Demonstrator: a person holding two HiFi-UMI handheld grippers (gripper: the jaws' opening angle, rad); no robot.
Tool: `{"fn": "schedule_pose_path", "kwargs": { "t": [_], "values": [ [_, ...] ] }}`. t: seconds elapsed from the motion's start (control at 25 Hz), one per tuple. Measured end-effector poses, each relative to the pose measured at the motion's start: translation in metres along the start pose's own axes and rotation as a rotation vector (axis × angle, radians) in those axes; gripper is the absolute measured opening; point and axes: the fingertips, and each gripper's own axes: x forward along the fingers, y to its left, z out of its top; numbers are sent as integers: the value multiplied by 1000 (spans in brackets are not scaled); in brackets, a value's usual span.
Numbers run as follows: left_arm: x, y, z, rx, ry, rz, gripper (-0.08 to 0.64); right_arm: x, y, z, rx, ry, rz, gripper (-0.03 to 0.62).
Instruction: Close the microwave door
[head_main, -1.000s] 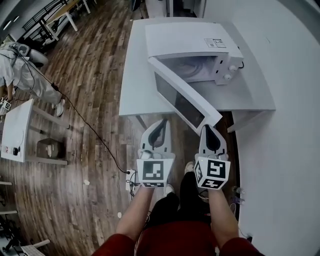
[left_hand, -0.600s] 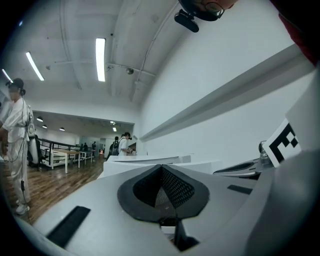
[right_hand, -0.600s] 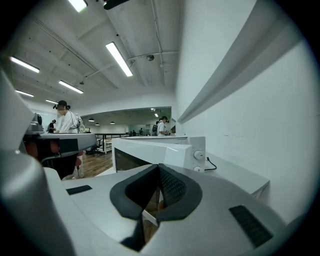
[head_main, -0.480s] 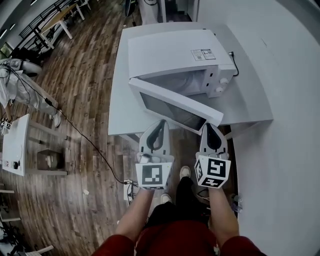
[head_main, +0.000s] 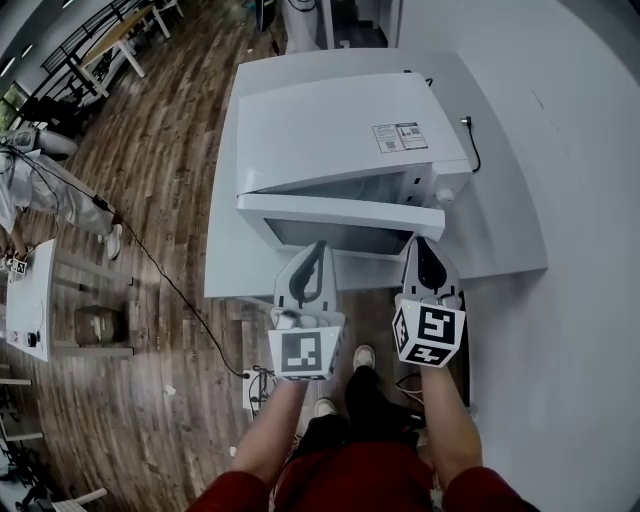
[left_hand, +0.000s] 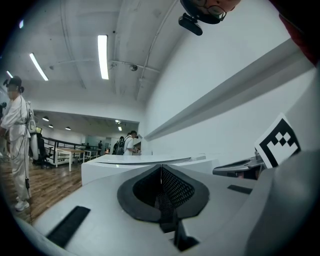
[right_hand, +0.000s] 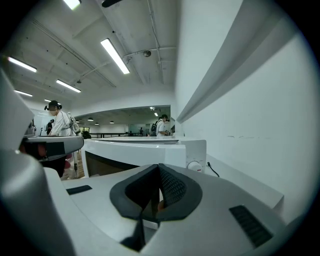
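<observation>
The white microwave (head_main: 340, 125) stands on a white table (head_main: 500, 230). Its door (head_main: 340, 215), with a dark window, lies almost flat against the front, with only a thin gap along its top edge. My left gripper (head_main: 320, 245) is shut, its tip at the door's lower middle. Shut as well, my right gripper (head_main: 418, 242) has its tip at the door's right end, below the control knob (head_main: 440, 197). In the right gripper view the door (right_hand: 130, 155) and knob (right_hand: 192, 165) rise just past the gripper (right_hand: 159, 172). The left gripper (left_hand: 161, 172) holds nothing.
A black power cord (head_main: 470, 140) runs along the table to the right of the microwave, by the white wall (head_main: 580, 250). On the wooden floor at left are a cable (head_main: 170, 275), a small white table (head_main: 30, 300) and a person (head_main: 40, 180).
The door has swung from wide open to nearly flat against the microwave's front. Both grippers moved forward with it, staying shut.
</observation>
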Motion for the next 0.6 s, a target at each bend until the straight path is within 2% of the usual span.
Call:
{"fn": "schedule_pose_path", "kwargs": {
  "t": [0.16, 0.32, 0.6],
  "values": [
    [24, 4, 6, -40, -8, 32, 26, 29, -10, 9, 12, -2, 14, 28],
    [49, 8, 7, -43, -13, 53, 26, 61, -23, 9, 28, 6, 28, 28],
    [76, 14, -6, -48, 0, 93, 26, 83, -25, 7, -16, -12, 55, 28]
  ]
}}
